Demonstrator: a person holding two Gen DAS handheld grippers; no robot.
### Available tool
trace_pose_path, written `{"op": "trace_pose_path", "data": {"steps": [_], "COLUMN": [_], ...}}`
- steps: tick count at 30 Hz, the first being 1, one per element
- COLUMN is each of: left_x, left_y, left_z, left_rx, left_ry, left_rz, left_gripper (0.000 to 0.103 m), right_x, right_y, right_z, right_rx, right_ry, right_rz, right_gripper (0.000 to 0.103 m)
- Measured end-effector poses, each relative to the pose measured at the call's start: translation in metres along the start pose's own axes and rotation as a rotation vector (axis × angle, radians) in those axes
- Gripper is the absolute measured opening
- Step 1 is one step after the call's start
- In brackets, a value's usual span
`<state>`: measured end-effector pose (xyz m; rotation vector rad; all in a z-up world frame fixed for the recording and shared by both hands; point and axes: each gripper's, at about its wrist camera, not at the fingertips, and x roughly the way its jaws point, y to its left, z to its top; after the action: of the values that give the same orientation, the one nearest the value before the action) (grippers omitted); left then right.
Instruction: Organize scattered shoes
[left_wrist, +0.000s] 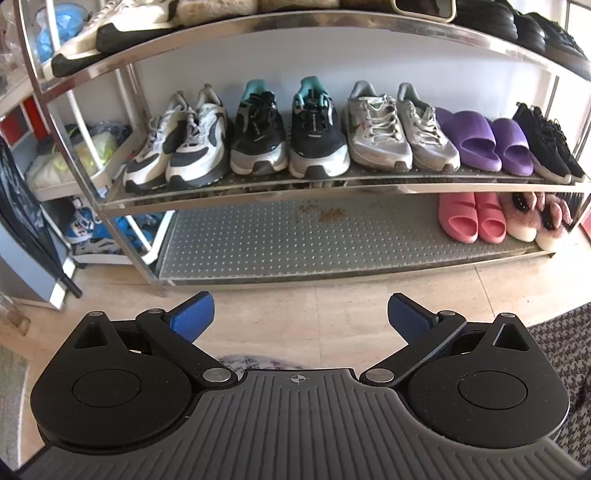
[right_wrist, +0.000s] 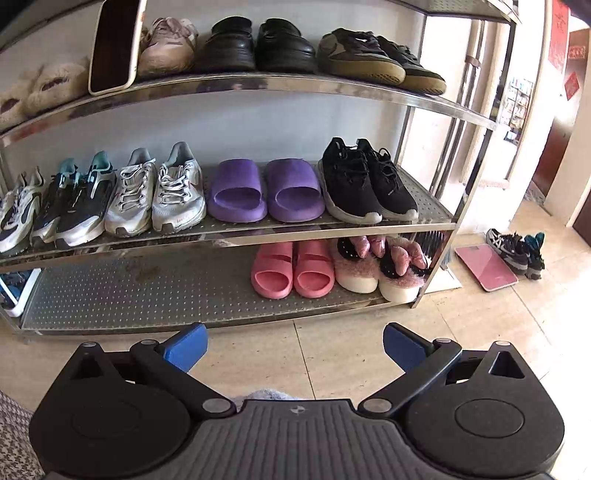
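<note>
Grey fluff (right_wrist: 267, 394) hidden behind gripper body

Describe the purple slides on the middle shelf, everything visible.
The purple slides are a matching pair of open-toe slippers, apparently moulded foam, with one wide strap each and thick soles. They sit upright, side by side, toes outward, on the perforated middle shelf, between the white sneakers and the black sneakers. Neither claw touches them.
</note>
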<state>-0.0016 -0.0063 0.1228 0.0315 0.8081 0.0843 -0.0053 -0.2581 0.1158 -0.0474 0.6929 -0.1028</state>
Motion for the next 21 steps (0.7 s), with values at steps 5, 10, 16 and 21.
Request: {"op": "trace_pose_path", "data": {"steps": [5, 10, 16, 21], "left_x": [0.0001, -0.0006, -0.0002, -0.0008], "left_y": [0.0001, -0.0023, 0.0012, 0.0010], "left_z": [-0.0007, -0.0022, -0.0018, -0.0024], "left_rx": [0.016, 0.027, 0.022, 0.023], "left_ry": [0.003, 0.007, 0.009, 0.004], "left_rz": [-0.006, -0.001, -0.020, -0.021], "left_gripper": [0.102, 0.102, 0.102, 0.102], "right_x": [0.0005, -0.0004, -0.0003, 0.0003], "right_y": [0.0049, 0.0054, 0.0070, 0.0087], "right_z": [0.0027, 0.0028, 0.0026, 0.0029], "right_rx": [-0.020, -0.029, -0.040, -0.049], "right_ry": [0.002, 0.003, 0.005, 0.006], "right_rz": [0.001, -0.009, -0.020, -0.026], "right_gripper": [0.101, 0.101, 0.101, 0.101]}}
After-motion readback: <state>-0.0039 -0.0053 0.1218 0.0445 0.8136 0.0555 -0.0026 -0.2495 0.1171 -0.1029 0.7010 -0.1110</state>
